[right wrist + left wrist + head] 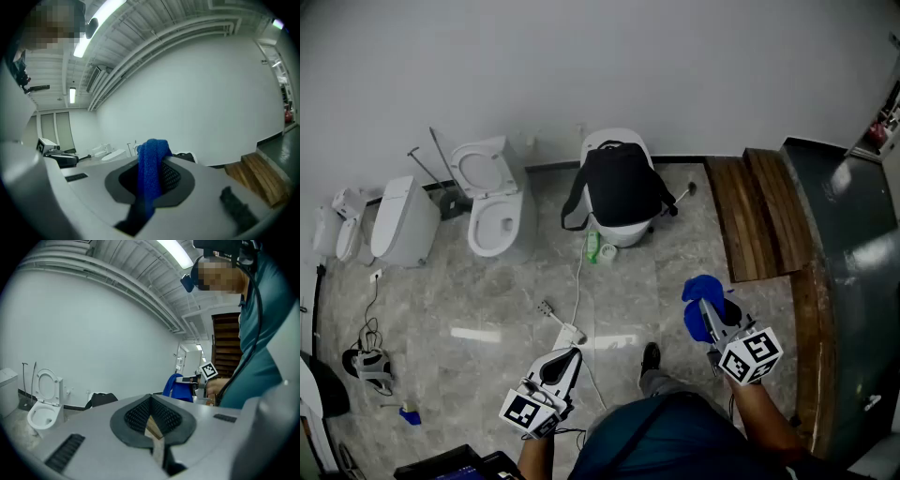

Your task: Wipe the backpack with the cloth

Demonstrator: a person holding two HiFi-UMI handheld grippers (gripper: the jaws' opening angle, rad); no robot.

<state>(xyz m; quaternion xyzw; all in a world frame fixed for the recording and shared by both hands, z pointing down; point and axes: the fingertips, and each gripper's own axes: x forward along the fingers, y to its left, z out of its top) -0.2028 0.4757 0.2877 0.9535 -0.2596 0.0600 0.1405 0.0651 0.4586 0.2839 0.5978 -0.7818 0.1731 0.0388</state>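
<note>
I'm at the approach step, and I judge the wiping not yet started. My right gripper (705, 309) has its jaws clamped on the fluffy blue cloth (703, 287), which bunches up out of the pads and droops over them. My left gripper (568, 356) has its jaws pressed together with nothing between them. Both hang low, close to my body and well apart from the black fabric backpack (619, 186). The bag sits across the grey marbled floor (506, 309), draped on a white toilet-like fixture (628, 232) by the far wall. It looks propped upright, its long axis running from the floor end up toward the wall. Its carry handle is at the far upper end, a broad panel faces me, and a strap loop hangs off its left side in the head view. Next I'd carry the cloth forward and lay it flat on that facing panel. I'd stroke along the long axis and probably steady the bag with the empty left gripper, since it may slip off its perch.
</note>
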